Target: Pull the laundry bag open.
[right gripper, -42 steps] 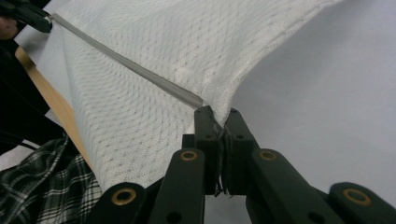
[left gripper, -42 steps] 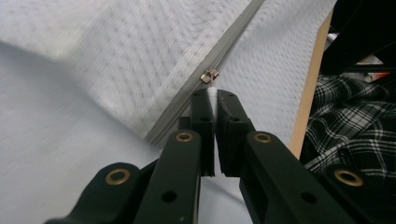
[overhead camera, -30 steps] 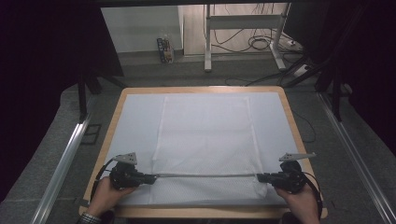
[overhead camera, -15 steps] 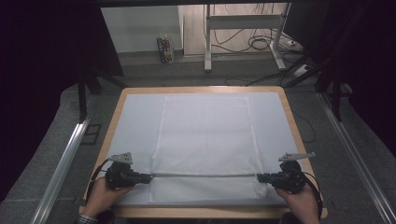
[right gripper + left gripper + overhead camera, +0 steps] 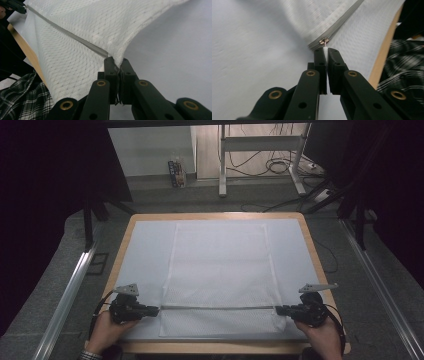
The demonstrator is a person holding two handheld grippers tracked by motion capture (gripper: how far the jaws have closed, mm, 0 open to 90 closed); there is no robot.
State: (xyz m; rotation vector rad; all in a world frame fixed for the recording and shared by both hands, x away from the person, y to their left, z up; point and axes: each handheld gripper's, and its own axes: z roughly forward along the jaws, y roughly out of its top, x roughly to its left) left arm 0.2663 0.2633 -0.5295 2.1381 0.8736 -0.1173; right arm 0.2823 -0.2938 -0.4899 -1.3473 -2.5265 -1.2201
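Item: white mesh bag (image 5: 220,270), flat on the white sheet (image 5: 145,255) covering my bench (image 5: 122,237), long side running away from me.

Feature: grey zipper (image 5: 217,307), crossing the bag's near end from side to side, parallel to the bench's near edge, drawn taut in a straight line.

Left claw (image 5: 152,309): at the zipper's left end, pointing right along it. Jaws pressed nearly together on the white pull tab (image 5: 325,51); the metal slider (image 5: 323,41) sits just beyond the tips.

Right claw (image 5: 280,309): at the zipper's right end, pointing left along it. Jaws clamped on the bag's corner fabric where the zipper ends, mesh bunched and lifted around the tips.

Governing relation: both claws face each other along one axis, the zipper's own. The slider lies at my left claw, so the whole zipper length stretches away from it toward my right claw. My judgement: any travel of the slider must run rightward along that line, while my right claw anchors the far end.
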